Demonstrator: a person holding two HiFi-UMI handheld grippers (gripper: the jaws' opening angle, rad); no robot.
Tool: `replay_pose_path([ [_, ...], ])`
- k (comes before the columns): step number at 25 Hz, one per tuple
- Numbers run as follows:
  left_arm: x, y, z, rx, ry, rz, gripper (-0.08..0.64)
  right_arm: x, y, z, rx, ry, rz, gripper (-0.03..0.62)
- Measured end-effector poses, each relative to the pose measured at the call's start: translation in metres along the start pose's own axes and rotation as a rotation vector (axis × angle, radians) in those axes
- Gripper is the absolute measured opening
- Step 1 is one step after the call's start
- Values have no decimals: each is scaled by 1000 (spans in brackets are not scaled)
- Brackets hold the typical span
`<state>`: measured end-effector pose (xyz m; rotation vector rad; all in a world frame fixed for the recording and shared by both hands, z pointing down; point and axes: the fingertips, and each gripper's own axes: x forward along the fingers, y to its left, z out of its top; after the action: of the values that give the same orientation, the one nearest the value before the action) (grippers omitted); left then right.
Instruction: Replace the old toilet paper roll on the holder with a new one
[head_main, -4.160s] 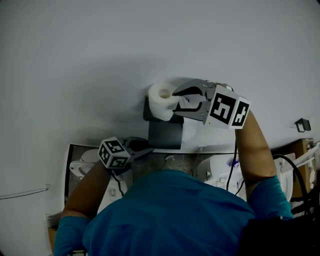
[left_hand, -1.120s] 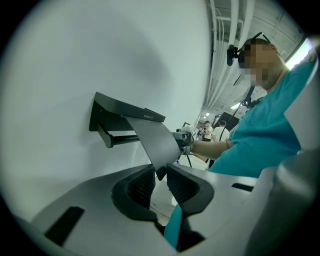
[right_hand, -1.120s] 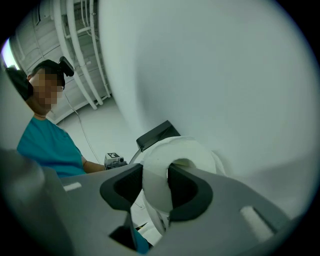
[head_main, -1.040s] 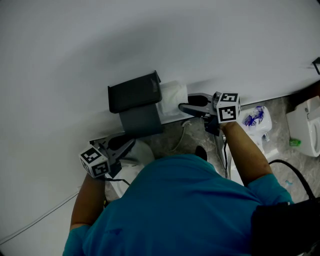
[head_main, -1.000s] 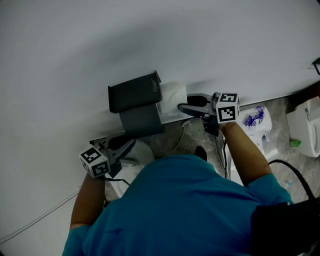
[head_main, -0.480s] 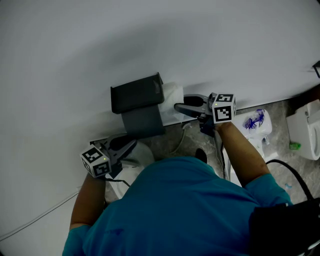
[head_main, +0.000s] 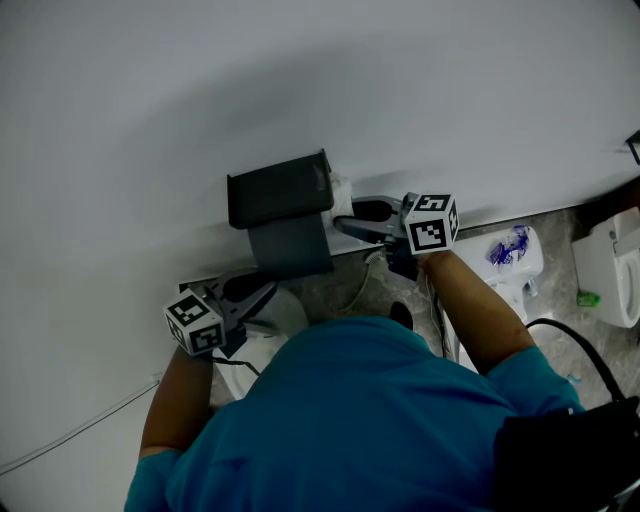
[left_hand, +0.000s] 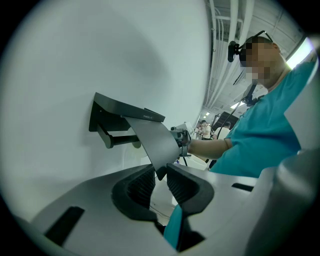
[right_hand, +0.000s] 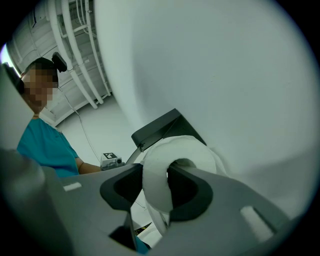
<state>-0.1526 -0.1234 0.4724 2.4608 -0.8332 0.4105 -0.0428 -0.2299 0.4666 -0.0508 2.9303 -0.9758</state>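
One white paper roll (right_hand: 192, 150), half-hidden from the head view, sat pinched in the right gripper (right_hand: 156, 176) beside the black holder (head_main: 280, 200) on the white wall (head_main: 300, 80). Left gripper (left_hand: 160, 175) clamped its grey flap (left_hand: 155, 142).

toilet paper roll (head_main: 342, 192) mostly hidden behind holder (head_main: 280, 200), lettering (left_hand: 149, 117) on its lid (left_hand: 157, 142) too small to read

**Operator and hand tools: appearance**

Wears a teal short-sleeved shirt (head_main: 350, 420) and a black head-mounted camera rig (left_hand: 234, 49). Left gripper (head_main: 268, 288) and right gripper (head_main: 345, 222) have matte grey moulded shells and black ribbed pads (left_hand: 141, 186). Each carries a white cube with black square markers (head_main: 430, 222). A teal part sits beneath the jaws.
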Motion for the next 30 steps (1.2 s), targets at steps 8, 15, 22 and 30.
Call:
replay_pose_path([
  [8, 1, 1, 0, -2, -2, -7, 74, 23, 2, -4, -12, 26, -8, 143],
  [15, 1, 1, -1, -1, -8, -13, 74, 27, 2, -5, -40, 22, -46, 147],
  [22, 0, 0, 0, 2, -11, -17, 74, 22, -5, -11, -194, 37, -305, 173],
  [30, 1, -2, 2, 2, -14, -22, 74, 16, 0, -8, -388, 57, -541, 179],
])
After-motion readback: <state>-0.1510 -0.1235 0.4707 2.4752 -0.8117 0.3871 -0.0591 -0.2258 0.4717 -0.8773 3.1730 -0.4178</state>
